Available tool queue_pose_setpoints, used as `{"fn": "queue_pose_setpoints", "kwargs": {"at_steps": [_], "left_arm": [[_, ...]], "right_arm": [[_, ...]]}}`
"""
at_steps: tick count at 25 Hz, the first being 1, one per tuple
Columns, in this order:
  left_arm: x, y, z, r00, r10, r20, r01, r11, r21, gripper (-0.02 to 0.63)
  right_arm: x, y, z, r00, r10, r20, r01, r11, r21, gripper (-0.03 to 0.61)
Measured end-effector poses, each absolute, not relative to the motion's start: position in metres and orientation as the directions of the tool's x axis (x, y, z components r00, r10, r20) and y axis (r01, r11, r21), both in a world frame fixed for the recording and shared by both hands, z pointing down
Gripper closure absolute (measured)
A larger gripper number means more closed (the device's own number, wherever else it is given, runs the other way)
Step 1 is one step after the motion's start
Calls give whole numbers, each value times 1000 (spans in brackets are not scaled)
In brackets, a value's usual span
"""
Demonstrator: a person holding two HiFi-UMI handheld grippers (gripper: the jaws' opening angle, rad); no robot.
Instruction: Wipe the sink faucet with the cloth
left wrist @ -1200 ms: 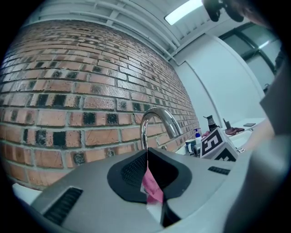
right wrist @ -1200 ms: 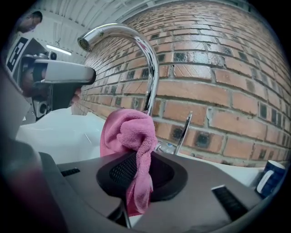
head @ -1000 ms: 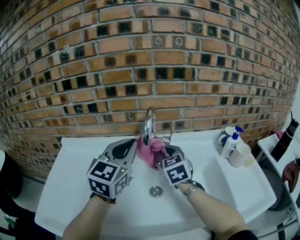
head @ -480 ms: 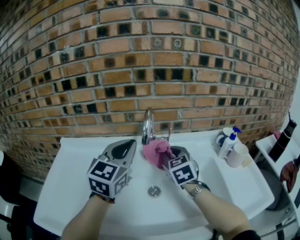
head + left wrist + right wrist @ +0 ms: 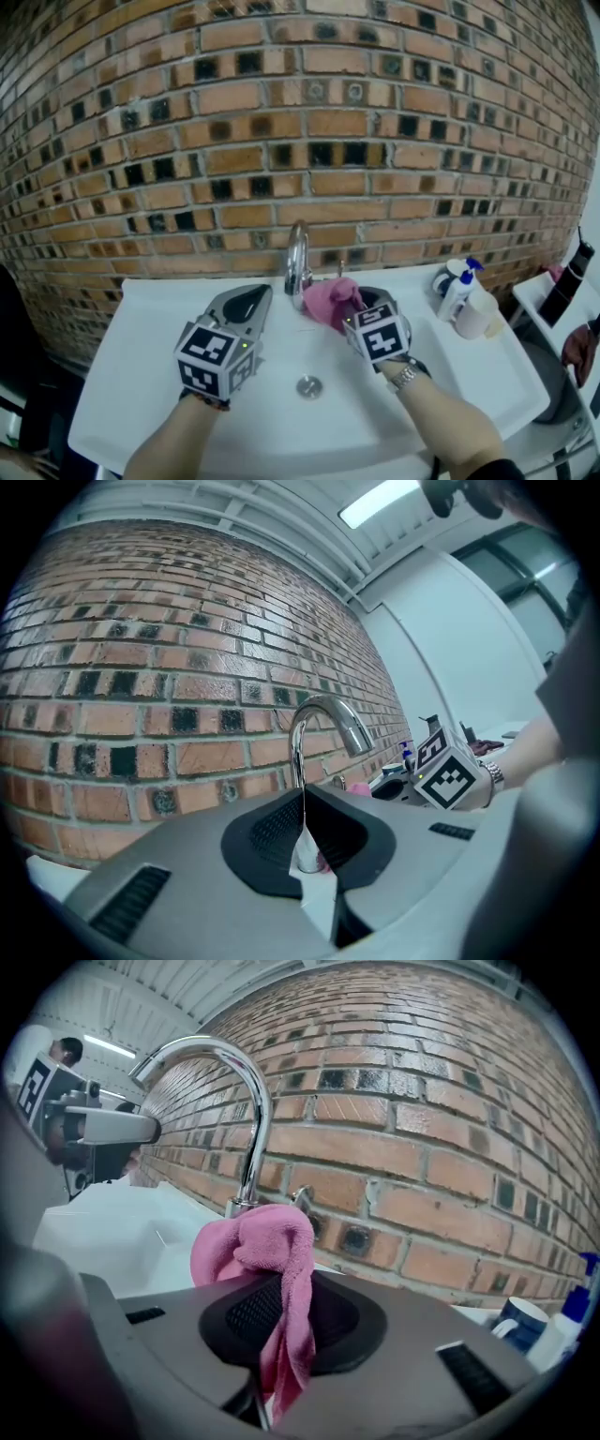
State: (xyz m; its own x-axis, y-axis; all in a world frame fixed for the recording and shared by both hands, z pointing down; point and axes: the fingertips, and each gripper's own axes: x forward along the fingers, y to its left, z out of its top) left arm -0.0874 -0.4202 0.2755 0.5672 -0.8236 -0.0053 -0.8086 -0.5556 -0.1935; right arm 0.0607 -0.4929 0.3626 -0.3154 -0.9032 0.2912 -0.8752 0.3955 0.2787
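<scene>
A chrome gooseneck faucet (image 5: 298,258) rises at the back of the white sink (image 5: 141,375). My right gripper (image 5: 356,305) is shut on a pink cloth (image 5: 330,298), which bunches just right of the faucet's base. In the right gripper view the cloth (image 5: 264,1251) hangs out of the closed jaws of that gripper (image 5: 286,1330), in front of the faucet (image 5: 246,1101). My left gripper (image 5: 251,298) hovers over the basin left of the faucet, shut with nothing in it. In the left gripper view the faucet (image 5: 319,719) stands straight ahead of the closed jaws.
A brick wall runs behind the sink. Pump bottles (image 5: 457,279) and a white cup (image 5: 476,309) stand on the sink's right ledge. The drain (image 5: 309,386) lies in the basin's middle. A dark mug (image 5: 520,1321) shows at the right in the right gripper view.
My right gripper has carried the pink cloth to the right, from in front of the faucet to beside its base. The left gripper has stayed put.
</scene>
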Motion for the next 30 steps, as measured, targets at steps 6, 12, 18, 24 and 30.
{"fn": "queue_pose_setpoints", "kwargs": {"at_steps": [6,12,18,24,30], "left_arm": [[-89,-421,277,564,-826,-1,-811,-553,-191,601],[-91,-422,277,558,-830,2,-814,-548,-190,601],[-91,-423,278,558,-830,-2,-814,-547,-194,601],[-91,-423,277,559,-829,-1,-814,-548,-193,601],[-89,-422,275,562,-827,-7,-812,-550,-195,601]], "right_arm": [[72,-509,351,-275,-926,257,-902,341,264,514],[69,-520,343,-281,-931,234,-906,337,256,514],[72,-525,331,-279,-941,191,-913,321,252,515],[73,-524,320,-277,-947,163,-916,311,252,515],[74,-520,305,-275,-953,126,-919,299,257,515]]}}
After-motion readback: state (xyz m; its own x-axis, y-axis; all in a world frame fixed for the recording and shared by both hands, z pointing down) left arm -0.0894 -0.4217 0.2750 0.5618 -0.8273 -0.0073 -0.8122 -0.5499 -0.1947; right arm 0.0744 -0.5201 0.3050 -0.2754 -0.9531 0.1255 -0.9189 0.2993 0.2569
